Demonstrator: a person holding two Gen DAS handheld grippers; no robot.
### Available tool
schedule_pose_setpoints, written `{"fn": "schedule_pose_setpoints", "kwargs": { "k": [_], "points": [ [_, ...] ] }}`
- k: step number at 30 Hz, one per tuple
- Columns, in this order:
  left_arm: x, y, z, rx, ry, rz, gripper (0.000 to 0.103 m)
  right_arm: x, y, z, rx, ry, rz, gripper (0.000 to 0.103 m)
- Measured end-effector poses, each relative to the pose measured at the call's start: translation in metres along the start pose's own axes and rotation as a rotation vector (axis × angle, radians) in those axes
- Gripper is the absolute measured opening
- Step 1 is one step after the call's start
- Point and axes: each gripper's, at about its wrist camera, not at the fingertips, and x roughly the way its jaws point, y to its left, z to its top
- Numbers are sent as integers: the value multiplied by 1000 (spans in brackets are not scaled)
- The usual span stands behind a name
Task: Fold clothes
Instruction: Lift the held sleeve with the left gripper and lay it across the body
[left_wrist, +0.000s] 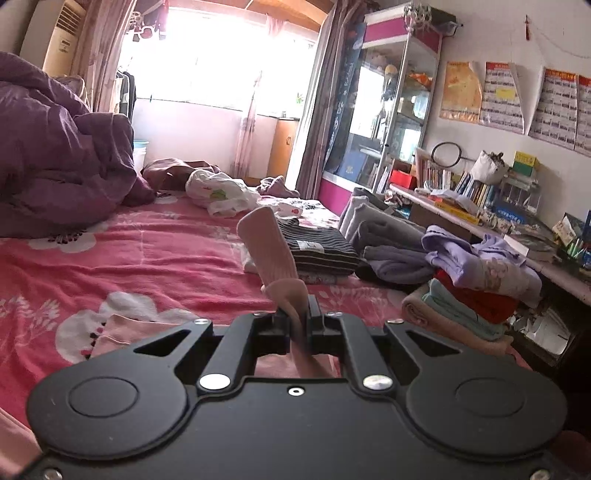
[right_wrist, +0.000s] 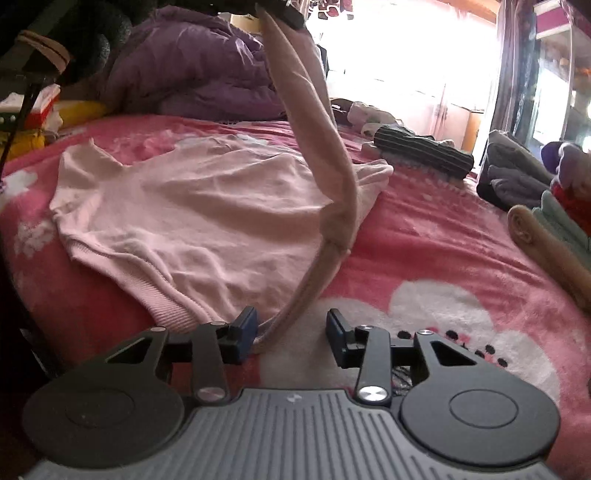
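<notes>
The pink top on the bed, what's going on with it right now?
A person is folding clothes with a claw in each hand. The left claw is shut on a sleeve of the pink top, lifting it while the body lies flat on the pink floral blanket. The right claw is open, with the sleeve's lower edge between its jaws but not pinched. Folded piles wait nearby.

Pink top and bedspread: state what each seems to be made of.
Pink top: looks like soft cotton knit, matte; ribbed hem and fine creases show.
Bedspread: looks like plush fleece, possibly synthetic; fuzzy nap, printed white flowers.
</notes>
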Motion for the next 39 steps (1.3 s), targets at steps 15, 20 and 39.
{"fn": "schedule_pose_setpoints", "kwargs": {
  "k": [15,20,39],
  "points": [
    [-7,97,-28,-174,-6,-2,6,-1,44,-2,-305,-15,-143,37],
    [-9,110,-35,-179,13,4,6,-2,52,-3,-385,-19,-169,37],
    [-8,134,-60,-210,65,85,6,-9,55,-6,-467,-57,-174,44]
  ]
}}
